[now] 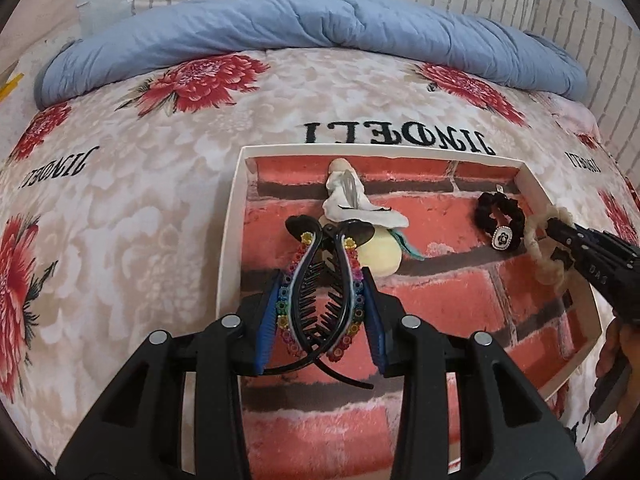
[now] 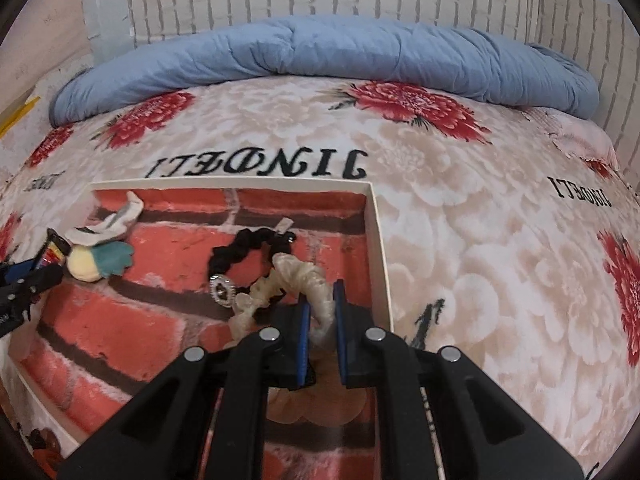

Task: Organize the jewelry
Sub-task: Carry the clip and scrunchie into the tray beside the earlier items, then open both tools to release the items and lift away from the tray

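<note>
Shallow white tray (image 1: 236, 216), brick-print lining, set on the floral bedspread (image 1: 120, 184); serves as the collecting place, and every item is located against it.

- Banana hair clip (image 1: 320, 292), black with coloured beaded flowers: over the tray's near-left part, gripped across its width by the left gripper (image 1: 320, 300), jaws part-closed against both beaded sides, probably for setting down.
- Cream scrunchie (image 2: 304, 288): at the tray's right wall, pinched in the right gripper (image 2: 320, 312), jaws nearly together on the fabric.
- Black scrunchie (image 2: 248, 256) with a rhinestone charm: on the tray floor, far-right, just beside the cream one.
- White fabric clip (image 1: 352, 200): far-centre of the tray.
- Pale yellow plush piece (image 1: 380, 256) with teal trim: mid-tray, touching the white clip.
</note>
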A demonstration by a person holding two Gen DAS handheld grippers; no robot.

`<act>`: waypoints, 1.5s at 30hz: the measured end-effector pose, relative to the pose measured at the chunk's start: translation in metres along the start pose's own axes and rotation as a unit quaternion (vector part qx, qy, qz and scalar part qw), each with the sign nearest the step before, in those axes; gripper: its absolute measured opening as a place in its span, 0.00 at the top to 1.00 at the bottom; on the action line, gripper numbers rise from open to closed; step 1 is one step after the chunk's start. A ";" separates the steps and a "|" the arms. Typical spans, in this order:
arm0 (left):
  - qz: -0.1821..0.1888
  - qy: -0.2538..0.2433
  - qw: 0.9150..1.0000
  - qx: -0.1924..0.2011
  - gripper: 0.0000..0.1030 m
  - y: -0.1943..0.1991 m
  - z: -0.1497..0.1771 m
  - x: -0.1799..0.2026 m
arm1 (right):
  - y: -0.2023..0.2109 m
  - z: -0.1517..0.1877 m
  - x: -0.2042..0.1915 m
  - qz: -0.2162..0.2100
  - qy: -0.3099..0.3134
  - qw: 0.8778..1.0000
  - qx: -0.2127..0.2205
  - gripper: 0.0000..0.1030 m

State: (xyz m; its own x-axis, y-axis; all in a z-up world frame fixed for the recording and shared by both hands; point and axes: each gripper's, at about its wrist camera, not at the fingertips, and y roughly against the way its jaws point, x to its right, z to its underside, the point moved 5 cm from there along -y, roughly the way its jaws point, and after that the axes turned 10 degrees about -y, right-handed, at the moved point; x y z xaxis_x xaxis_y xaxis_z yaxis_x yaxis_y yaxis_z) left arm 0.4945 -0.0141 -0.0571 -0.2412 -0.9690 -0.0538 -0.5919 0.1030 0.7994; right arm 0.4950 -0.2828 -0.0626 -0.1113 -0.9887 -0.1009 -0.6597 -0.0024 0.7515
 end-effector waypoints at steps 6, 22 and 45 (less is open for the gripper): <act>-0.001 -0.011 1.000 -0.008 0.64 -0.014 -0.004 0.000 | -0.010 0.001 -0.001 0.004 0.013 1.000 -0.003 0.89; -0.008 -0.014 1.000 -0.011 0.52 -0.022 -0.008 -0.002 | -0.019 0.004 -0.006 0.011 0.029 0.999 -0.026 0.81; -0.020 -0.036 0.997 0.058 0.05 0.094 -0.011 -0.008 | 0.100 -0.023 0.032 -0.004 0.030 0.998 0.053 0.06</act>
State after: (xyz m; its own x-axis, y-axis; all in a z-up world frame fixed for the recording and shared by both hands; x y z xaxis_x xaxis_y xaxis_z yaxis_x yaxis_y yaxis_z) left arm 0.4489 0.0011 0.0253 -0.2681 -0.9546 -0.1299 -0.6859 0.0945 0.7215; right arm 0.4426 -0.3185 0.0247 -0.0626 -0.9960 -0.0645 -0.7355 0.0023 0.6775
